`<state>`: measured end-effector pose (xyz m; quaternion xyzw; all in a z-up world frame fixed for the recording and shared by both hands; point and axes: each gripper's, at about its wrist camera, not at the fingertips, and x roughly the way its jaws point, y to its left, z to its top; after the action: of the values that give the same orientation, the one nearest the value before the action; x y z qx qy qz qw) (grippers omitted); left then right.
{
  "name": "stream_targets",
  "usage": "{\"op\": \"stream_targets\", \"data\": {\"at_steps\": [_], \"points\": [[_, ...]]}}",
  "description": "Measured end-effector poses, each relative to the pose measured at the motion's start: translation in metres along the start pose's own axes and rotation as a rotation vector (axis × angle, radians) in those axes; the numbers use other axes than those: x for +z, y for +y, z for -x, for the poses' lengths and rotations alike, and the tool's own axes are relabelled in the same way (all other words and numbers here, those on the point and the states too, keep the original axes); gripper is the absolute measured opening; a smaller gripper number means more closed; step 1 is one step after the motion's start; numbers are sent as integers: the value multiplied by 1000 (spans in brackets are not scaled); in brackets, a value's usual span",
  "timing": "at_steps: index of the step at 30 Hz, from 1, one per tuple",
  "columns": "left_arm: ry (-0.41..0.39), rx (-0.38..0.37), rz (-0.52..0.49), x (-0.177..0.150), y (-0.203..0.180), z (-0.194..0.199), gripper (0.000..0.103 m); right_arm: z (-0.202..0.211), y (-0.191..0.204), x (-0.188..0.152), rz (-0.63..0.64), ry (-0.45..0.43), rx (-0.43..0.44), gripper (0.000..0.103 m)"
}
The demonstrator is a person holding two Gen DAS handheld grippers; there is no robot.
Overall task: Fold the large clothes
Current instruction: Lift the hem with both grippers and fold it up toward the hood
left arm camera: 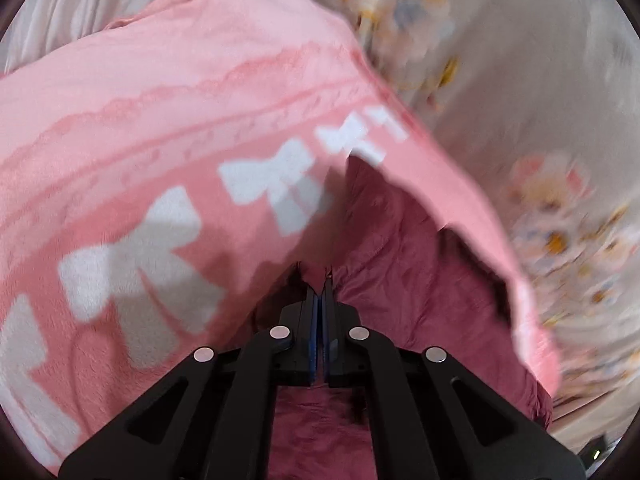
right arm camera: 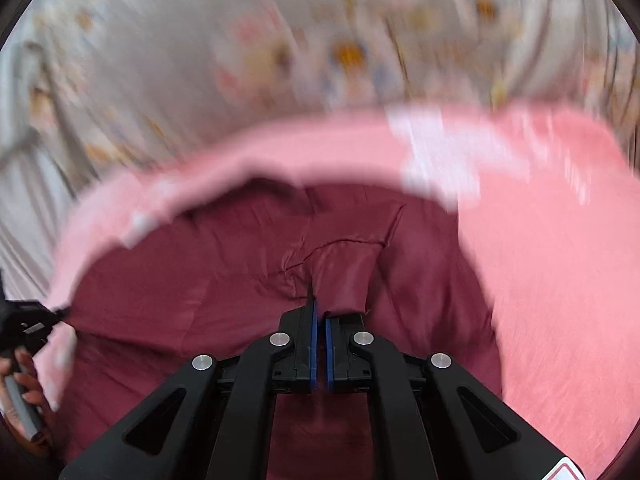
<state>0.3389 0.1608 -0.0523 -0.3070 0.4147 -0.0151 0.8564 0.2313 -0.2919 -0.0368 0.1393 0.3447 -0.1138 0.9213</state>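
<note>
A large pink fleece garment (left arm camera: 168,120) with white bow prints and a dark maroon inner side (left arm camera: 400,248) fills the left wrist view. My left gripper (left arm camera: 320,280) is shut on its edge, where pink and maroon meet. In the right wrist view the same garment (right arm camera: 552,280) hangs in a curve, with its maroon side (right arm camera: 200,280) facing me. My right gripper (right arm camera: 320,308) is shut on a bunched maroon fold (right arm camera: 344,276). The left gripper (right arm camera: 28,320) and the hand holding it show at the left edge there, pinching the garment's edge.
A pale bed sheet with a floral print (left arm camera: 560,140) lies under and around the garment; it also shows in the right wrist view (right arm camera: 240,40). Both views are blurred by motion.
</note>
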Motion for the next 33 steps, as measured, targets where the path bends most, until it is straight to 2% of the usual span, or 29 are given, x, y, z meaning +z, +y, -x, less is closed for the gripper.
{"op": "stream_targets", "data": {"at_steps": [2,3,10,13,16,18,20,23,24,28,33], "points": [[57,44,-3,-9,5,-20,0,-25,-7,-13,-7,99,-24,2],[67,57,-10,-13,7,-28,0,-31,-7,-19,4,112,-30,2],[34,173,-155,-22,-10,-23,2,-21,0,-20,44,116,-84,6],[-5,194,-218,-22,-17,0,3,5,-2,-21,24,73,-119,18],[-109,228,-304,-22,-35,34,3,38,-4,-14,25,-22,-167,24],[-150,208,-340,-19,-54,47,3,48,1,-1,16,-57,-142,25],[-155,161,-357,-15,-73,49,3,48,13,9,22,-73,-97,25],[-106,118,-386,-21,-105,30,4,33,45,17,89,-49,-23,16],[-62,122,-401,-26,-116,13,4,22,56,17,122,-25,-6,11],[50,145,-410,-48,-125,-33,4,-17,78,5,190,60,-11,6],[54,188,-431,-67,-114,-55,4,-43,74,-18,213,108,-36,5]]}}
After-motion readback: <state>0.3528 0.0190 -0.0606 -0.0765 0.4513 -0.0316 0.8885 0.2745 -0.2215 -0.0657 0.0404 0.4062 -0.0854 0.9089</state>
